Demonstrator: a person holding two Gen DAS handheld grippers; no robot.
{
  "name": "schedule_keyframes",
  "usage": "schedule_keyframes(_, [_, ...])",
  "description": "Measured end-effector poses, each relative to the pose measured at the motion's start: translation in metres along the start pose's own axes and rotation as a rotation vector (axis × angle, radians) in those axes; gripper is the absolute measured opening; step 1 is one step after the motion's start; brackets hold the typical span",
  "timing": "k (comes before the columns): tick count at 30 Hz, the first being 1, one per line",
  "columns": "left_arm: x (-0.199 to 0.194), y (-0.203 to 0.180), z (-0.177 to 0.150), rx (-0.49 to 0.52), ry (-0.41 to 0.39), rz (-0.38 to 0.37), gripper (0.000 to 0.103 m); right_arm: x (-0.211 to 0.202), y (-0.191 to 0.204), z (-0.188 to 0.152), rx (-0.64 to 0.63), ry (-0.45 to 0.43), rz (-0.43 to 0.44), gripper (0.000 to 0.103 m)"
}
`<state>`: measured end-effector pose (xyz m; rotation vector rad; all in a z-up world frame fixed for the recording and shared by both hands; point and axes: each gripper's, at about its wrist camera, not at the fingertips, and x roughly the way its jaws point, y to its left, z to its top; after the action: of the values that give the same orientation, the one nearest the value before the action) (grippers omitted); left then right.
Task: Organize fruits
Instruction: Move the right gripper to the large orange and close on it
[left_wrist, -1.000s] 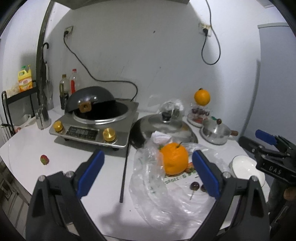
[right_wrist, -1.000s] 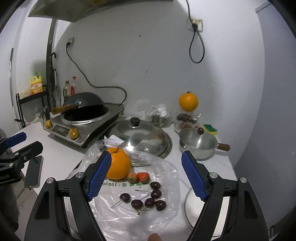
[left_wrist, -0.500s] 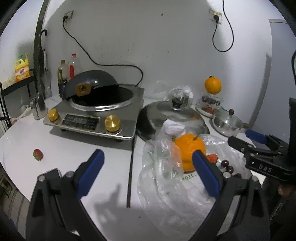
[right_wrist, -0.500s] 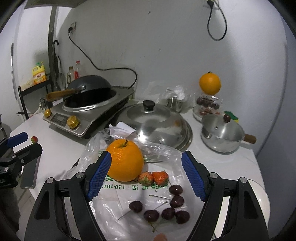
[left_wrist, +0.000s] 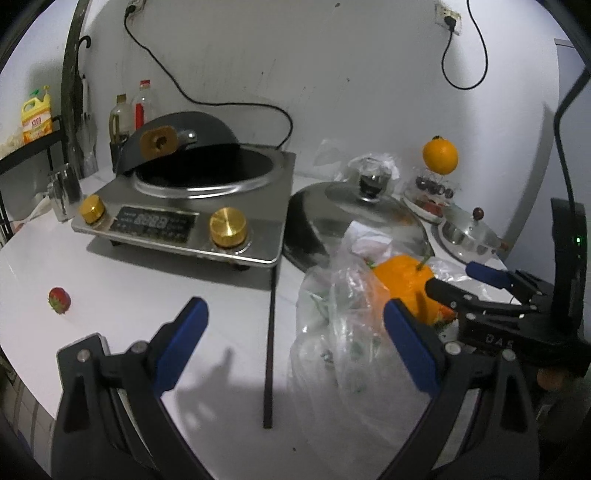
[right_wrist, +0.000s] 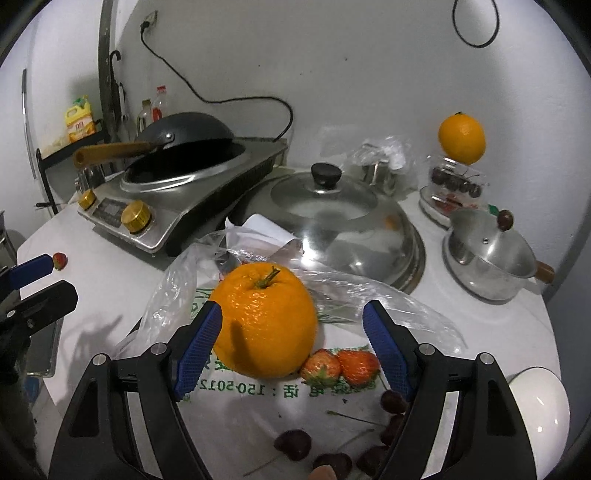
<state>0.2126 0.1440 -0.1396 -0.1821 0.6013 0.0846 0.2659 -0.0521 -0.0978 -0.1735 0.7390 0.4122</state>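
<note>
White countertop (right_wrist: 110, 288) bearing cookware and loose fruit, both wrist views. At rear left stands the induction cooker (right_wrist: 177, 210) with a dark wok (right_wrist: 184, 129) tilted on it. Just right of the cooker lies a domed glass lid (right_wrist: 343, 214), and right of that a small steel saucepan (right_wrist: 491, 258) with its own lid.

In front of the glass lid a clear plastic bag (right_wrist: 229, 406) is spread flat on the counter. On it, stem up, sits the large orange (right_wrist: 264, 321). Two strawberries (right_wrist: 340, 363) lie touching each other, just right of the orange's base. Several dark cherries (right_wrist: 293, 443) with stems are scattered nearer the camera.

A second orange (right_wrist: 461, 138) rests on top of a clear container (right_wrist: 456, 184) of cherries by the back wall. A single strawberry (left_wrist: 59, 300) lies alone on the bare counter, well apart at left. A white bowl (right_wrist: 539, 410) shows at the right edge.

The right gripper (right_wrist: 291, 343) is spread wide. Its jaws flank the large orange, the left pad just beside the peel, and they grasp nothing. The left gripper (left_wrist: 295, 343) is likewise released and empty. It hangs over bare counter beside the bag's left edge, with a thin dark rod (left_wrist: 271, 343) lying between its jaws.
</note>
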Motion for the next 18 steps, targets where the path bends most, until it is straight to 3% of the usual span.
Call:
schedule_keyframes(14, [0.019, 0.021, -0.001, -0.031, 0.026, -0.015, 0.097, 0.038, 0.018, 0.006, -0.01, 0.064, 0.027, 0.082])
schedule_keyframes(18, [0.021, 0.025, 0.001, -0.038, 0.024, -0.026, 0.097, 0.047, 0.019, 0.006, 0.003, 0.075, 0.024, 0.087])
